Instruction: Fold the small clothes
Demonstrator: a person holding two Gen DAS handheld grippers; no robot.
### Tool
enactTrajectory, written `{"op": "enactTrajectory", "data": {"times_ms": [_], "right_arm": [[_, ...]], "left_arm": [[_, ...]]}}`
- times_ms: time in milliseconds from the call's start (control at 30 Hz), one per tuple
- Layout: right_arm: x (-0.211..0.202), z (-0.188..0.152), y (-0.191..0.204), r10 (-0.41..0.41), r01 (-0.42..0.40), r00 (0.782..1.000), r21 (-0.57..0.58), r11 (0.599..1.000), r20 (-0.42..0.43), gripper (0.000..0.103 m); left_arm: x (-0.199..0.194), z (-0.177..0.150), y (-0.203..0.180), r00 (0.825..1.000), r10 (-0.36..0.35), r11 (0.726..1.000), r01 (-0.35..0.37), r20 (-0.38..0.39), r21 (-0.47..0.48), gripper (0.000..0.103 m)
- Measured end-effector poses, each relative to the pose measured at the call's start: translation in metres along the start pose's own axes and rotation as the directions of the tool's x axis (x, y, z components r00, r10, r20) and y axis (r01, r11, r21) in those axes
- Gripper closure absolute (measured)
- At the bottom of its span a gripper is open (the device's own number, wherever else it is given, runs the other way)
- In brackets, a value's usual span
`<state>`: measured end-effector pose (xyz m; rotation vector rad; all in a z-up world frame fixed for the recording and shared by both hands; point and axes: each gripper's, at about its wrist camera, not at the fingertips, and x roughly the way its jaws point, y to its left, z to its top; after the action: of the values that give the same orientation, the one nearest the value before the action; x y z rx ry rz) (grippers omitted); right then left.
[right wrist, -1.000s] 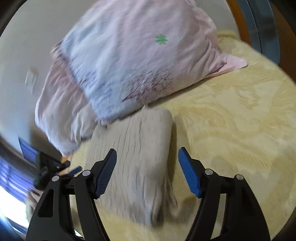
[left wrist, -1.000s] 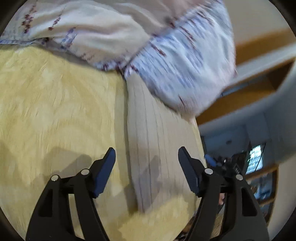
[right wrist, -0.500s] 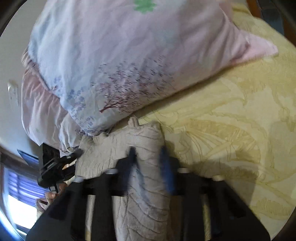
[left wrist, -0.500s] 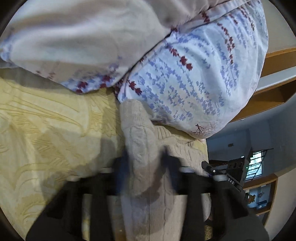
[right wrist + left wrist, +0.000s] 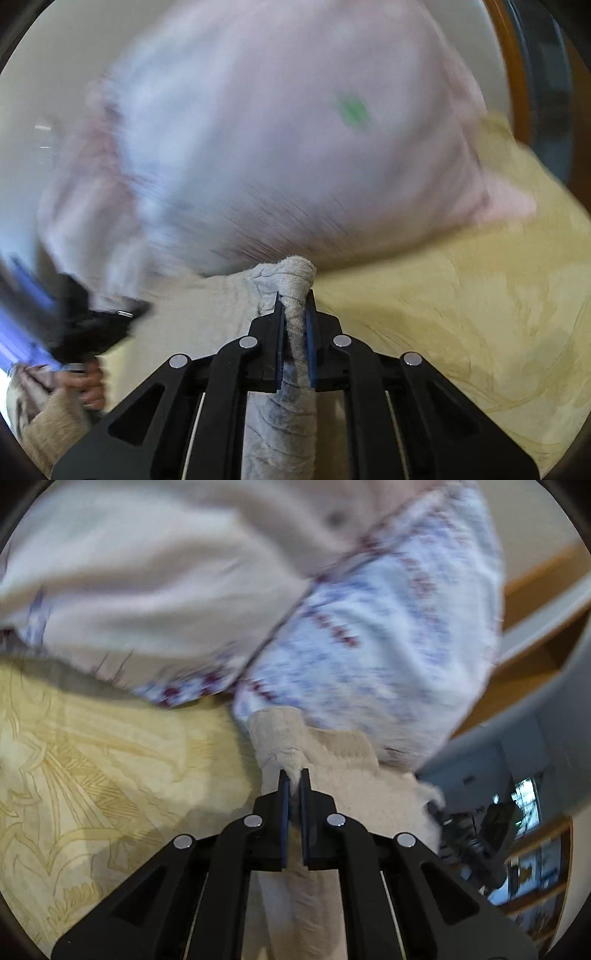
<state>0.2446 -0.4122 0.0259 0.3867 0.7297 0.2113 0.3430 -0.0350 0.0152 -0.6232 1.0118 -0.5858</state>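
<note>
left wrist view: the left gripper (image 5: pixel 294 775), spread wide a second ago, is now pinched on a bunched edge of the beige knit garment (image 5: pixel 354 794), which lies on the yellow bedspread (image 5: pixel 92 775) just below the patterned pillow (image 5: pixel 369 627).

right wrist view: the right gripper (image 5: pixel 294 299) has likewise clamped the garment's opposite edge (image 5: pixel 291 273). both corners held, a fold can likely begin.

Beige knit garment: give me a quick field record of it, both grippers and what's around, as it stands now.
garment: beige knit garment, bunched edge pinched at two places
left gripper: shut on the garment
right gripper: shut on the garment
surface: yellow patterned bedspread
behind: floral pillow, touching the garment's far edge
image: both views motion-blurred
</note>
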Motion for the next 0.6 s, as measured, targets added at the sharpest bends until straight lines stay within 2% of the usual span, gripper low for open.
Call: {"op": "enactTrajectory", "data": {"times_ms": [100, 167, 200, 233, 267, 300, 400, 600], "right_arm": [[0.021, -0.002, -0.004, -0.022, 0.025, 0.998, 0.048, 0.999, -0.056, 0.093], [0.014, 0.000, -0.004, -0.014, 0.018, 0.999, 0.062, 0.998, -0.050, 0.089], [0.005, 0.001, -0.006, -0.008, 0.012, 0.999, 0.082, 0.997, -0.043, 0.079], [-0.004, 0.000, -0.008, -0.009, 0.013, 0.999, 0.096, 0.995, -0.041, 0.064], [-0.014, -0.004, -0.009, -0.001, 0.005, 0.999, 0.110, 0.994, -0.039, 0.056], [-0.023, -0.007, -0.012, 0.014, -0.010, 0.999, 0.127, 0.992, -0.036, 0.044], [-0.057, -0.035, -0.017, 0.110, -0.104, 0.994, 0.153, 0.983, -0.027, 0.043], [-0.080, -0.084, -0.014, 0.168, -0.155, 0.984, 0.162, 0.975, -0.067, 0.044]], "left_arm": [[0.009, -0.003, 0.003, 1.000, 0.021, 0.999, -0.022, -0.014, -0.023, 0.098], [0.005, -0.004, 0.002, 1.000, 0.022, 0.999, -0.022, -0.020, -0.025, 0.092], [0.001, -0.004, 0.002, 1.000, 0.020, 0.999, -0.021, -0.023, -0.029, 0.087], [-0.007, -0.005, 0.003, 1.000, 0.013, 0.999, -0.014, -0.027, -0.039, 0.070], [-0.013, -0.007, 0.005, 1.000, 0.004, 0.999, -0.006, -0.031, -0.047, 0.057], [-0.021, -0.011, 0.005, 0.999, -0.006, 0.999, 0.003, -0.042, -0.053, 0.054], [-0.045, -0.028, 0.004, 0.998, -0.030, 0.999, 0.028, -0.062, -0.030, 0.053], [-0.074, -0.081, -0.008, 0.995, -0.042, 0.998, 0.047, -0.094, 0.051, 0.042]]}}
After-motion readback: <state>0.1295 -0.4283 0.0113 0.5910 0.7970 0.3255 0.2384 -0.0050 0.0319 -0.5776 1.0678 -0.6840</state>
